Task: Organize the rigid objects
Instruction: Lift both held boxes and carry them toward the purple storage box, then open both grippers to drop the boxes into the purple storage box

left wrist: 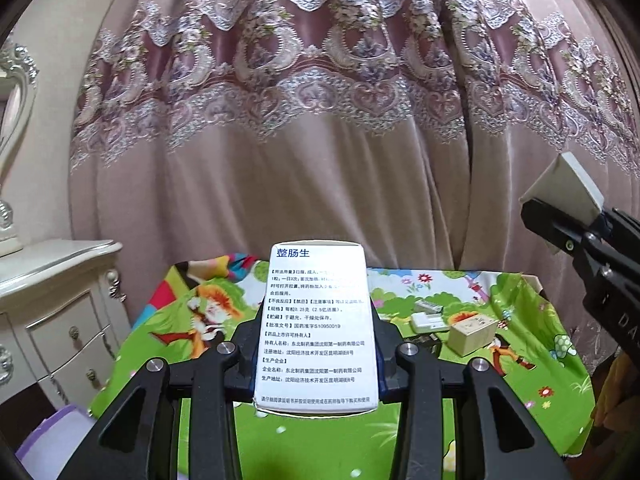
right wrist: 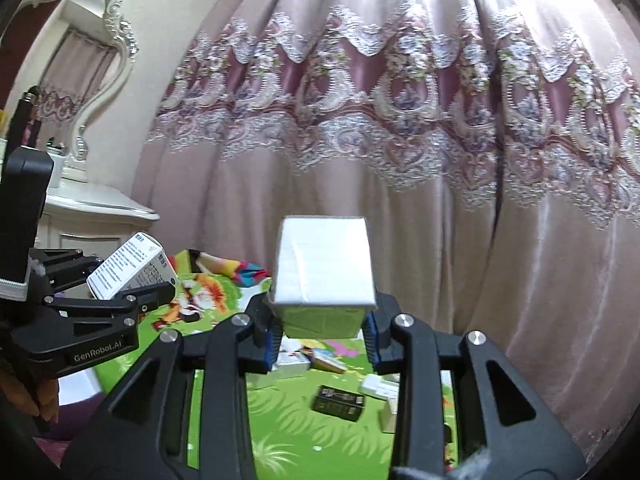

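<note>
Two-gripper view, both loads lifted clear of the table. Your left gripper [left wrist: 316, 344] has its jaws closed narrow on a white medicine box [left wrist: 318, 320] printed with blue text, held flat and pointing out over the cartoon-print cloth [left wrist: 208, 320]. Your right gripper [right wrist: 322, 332] is clamped the same way on a plain white box [right wrist: 324, 268], its blue pads pressing the box's 2 sides; the left wrist view shows this box raised at the right edge.

Progress, as a judgement: 2 boxes are in transit, neither yet set down. On the cloth at least 4 items remain loose: a dark box [right wrist: 338, 402], a wooden-looking box [left wrist: 472, 334] and small white cartons [left wrist: 430, 320] lying near one another. No finished stack or row shows, so most sorting appears still ahead of you.
</note>
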{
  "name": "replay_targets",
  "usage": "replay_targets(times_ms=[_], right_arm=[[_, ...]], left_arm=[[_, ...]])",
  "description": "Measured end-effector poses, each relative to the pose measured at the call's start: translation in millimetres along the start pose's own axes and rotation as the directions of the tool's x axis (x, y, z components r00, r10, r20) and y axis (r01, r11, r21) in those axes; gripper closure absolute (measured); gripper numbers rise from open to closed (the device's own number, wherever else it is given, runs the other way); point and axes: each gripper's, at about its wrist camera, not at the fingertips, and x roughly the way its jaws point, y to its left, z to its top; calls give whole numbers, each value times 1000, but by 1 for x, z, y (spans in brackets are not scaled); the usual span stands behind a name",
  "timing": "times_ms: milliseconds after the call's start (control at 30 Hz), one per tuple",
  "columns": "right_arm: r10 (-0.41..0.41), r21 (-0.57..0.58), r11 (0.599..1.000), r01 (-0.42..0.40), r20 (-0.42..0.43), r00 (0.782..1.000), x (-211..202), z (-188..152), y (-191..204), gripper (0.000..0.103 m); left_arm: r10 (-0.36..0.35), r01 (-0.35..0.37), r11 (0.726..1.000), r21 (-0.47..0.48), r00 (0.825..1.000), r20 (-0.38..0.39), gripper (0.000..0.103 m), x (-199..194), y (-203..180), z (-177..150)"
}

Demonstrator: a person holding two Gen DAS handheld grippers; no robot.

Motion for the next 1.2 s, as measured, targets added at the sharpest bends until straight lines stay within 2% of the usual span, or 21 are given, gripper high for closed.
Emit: replay_targets(times_ms=[100,233,467,633,700,733,800,1000,1100,1200], right_arm=[[74,1,997,-74,-22,997,3,3,13,66],[202,1,979,-202,-68,977,10,5,37,66],[412,-34,906,-423,-163,896,23,8,97,66],[527,-53,832,-552,-234,817,34,6,141,66],[559,-61,804,-592,-265,786,36,5,157,66],[580,-62,783,-619,-290,761,38,3,167,66],[604,-61,754,-654,-324,728,39,-1,181,66],[656,-44,653,-756,-465,594,51,-22,233,66],[655,-42,596,-802,-552,515,54,-41,263,66],[641,-41,557,-829,-614,461,53,-59,283,66]], left_arm=[[31,-31,999,-18,999,-24,62,-9,17,-6],[86,-89,995,-41,994,-73,62,-20,42,-15],[169,-187,978,-93,970,-173,62,-38,90,-42],[216,-256,957,-134,942,-255,62,-50,123,-66],[234,-291,944,-154,922,-309,62,-54,138,-79],[237,-307,936,-170,911,-338,62,-56,147,-85],[235,-327,924,-198,895,-380,62,-59,159,-96],[261,-396,896,-201,835,-484,62,-62,184,-127],[264,-424,887,-184,792,-551,62,-57,194,-143],[256,-451,872,-190,752,-607,62,-53,206,-159]])
